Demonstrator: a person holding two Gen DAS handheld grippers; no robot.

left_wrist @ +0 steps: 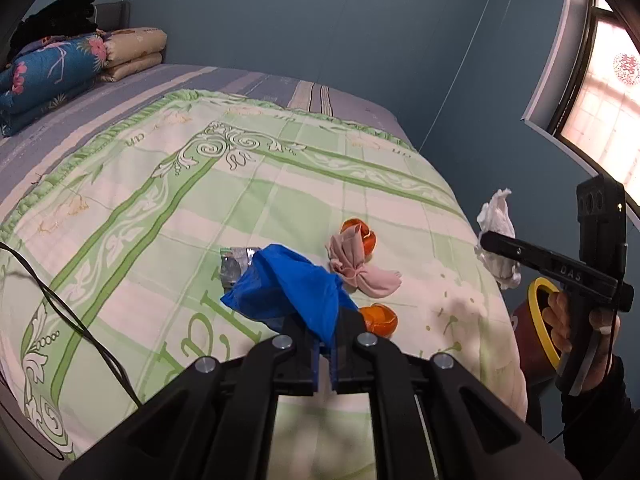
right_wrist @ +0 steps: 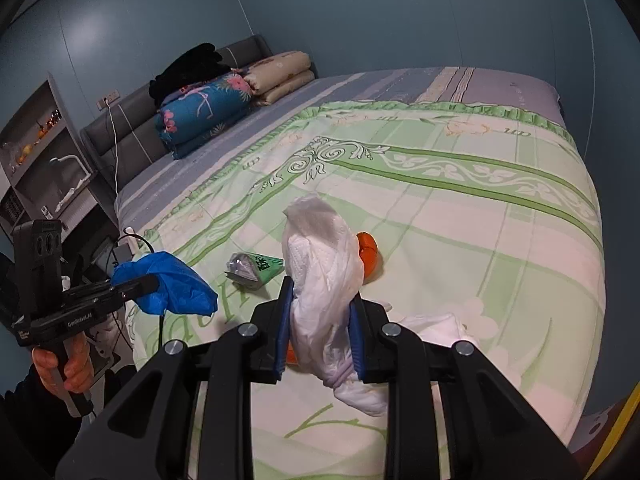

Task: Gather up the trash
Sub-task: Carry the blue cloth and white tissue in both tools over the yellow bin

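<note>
The left gripper (left_wrist: pixel 325 344) is clamped tight on a blue bag (left_wrist: pixel 288 284) above the bed (left_wrist: pixel 160 208); the right gripper (right_wrist: pixel 320 320), partly closed, pinches a white tissue (right_wrist: pixel 320 256).

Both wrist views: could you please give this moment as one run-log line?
left tool: shut on blue bag | right tool: shut on white tissue | on bed: orange peels, foil wrapper

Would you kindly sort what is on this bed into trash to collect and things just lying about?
Trash:
blue bag
white tissue
foil wrapper
orange peels
pink scrap

Lying about:
folded quilts
black clothing
black cable
</note>
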